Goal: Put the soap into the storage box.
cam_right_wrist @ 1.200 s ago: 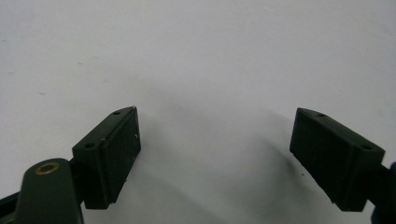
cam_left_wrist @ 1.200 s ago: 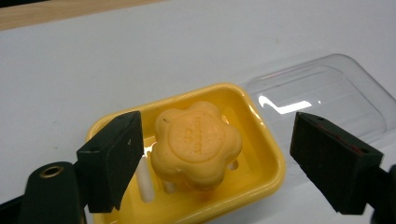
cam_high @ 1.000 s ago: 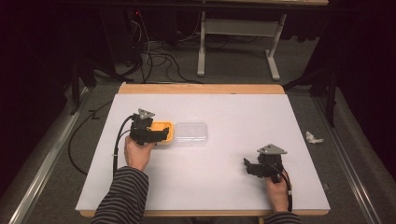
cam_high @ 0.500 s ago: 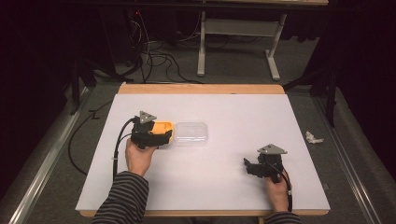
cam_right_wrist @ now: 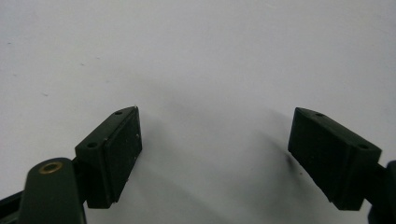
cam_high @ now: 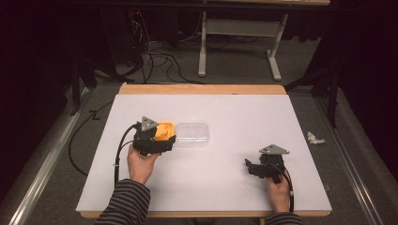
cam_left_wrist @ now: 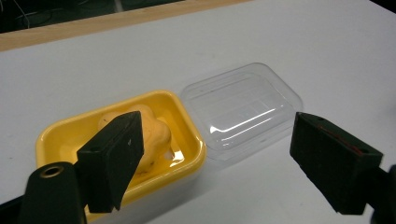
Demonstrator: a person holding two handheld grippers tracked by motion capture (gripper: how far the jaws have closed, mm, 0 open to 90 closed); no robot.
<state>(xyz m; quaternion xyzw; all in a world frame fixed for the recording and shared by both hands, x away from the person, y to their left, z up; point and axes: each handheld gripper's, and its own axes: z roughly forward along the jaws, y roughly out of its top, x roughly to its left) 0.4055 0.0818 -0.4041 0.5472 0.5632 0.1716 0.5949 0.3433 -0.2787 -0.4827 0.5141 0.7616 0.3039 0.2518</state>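
Note:
A yellow dish [cam_left_wrist: 51, 135] [cam_high: 165, 128] holds a yellow-orange lump [cam_left_wrist: 150, 133]. Right beside it, touching its rim, lies a clear plastic lid [cam_left_wrist: 243, 105] [cam_high: 192, 134] flat on the table. My left gripper [cam_left_wrist: 212, 158] [cam_high: 157, 143] stands open just in front of the dish and lid, with its jaws wide apart and nothing between them. My right gripper [cam_right_wrist: 217, 154] [cam_high: 251, 168] stands open low over the bare white table [cam_right_wrist: 210, 56] at the right front, far from the dish.
The white table top [cam_high: 234, 117] has a wooden far edge [cam_high: 202, 89]. A crumpled white scrap [cam_high: 314, 138] lies on the floor past the table's right edge. Cables trail from both grippers towards the front edge.
The left gripper has shifted slightly nearer and lower beside the yellow dish. The right gripper has stayed in place.

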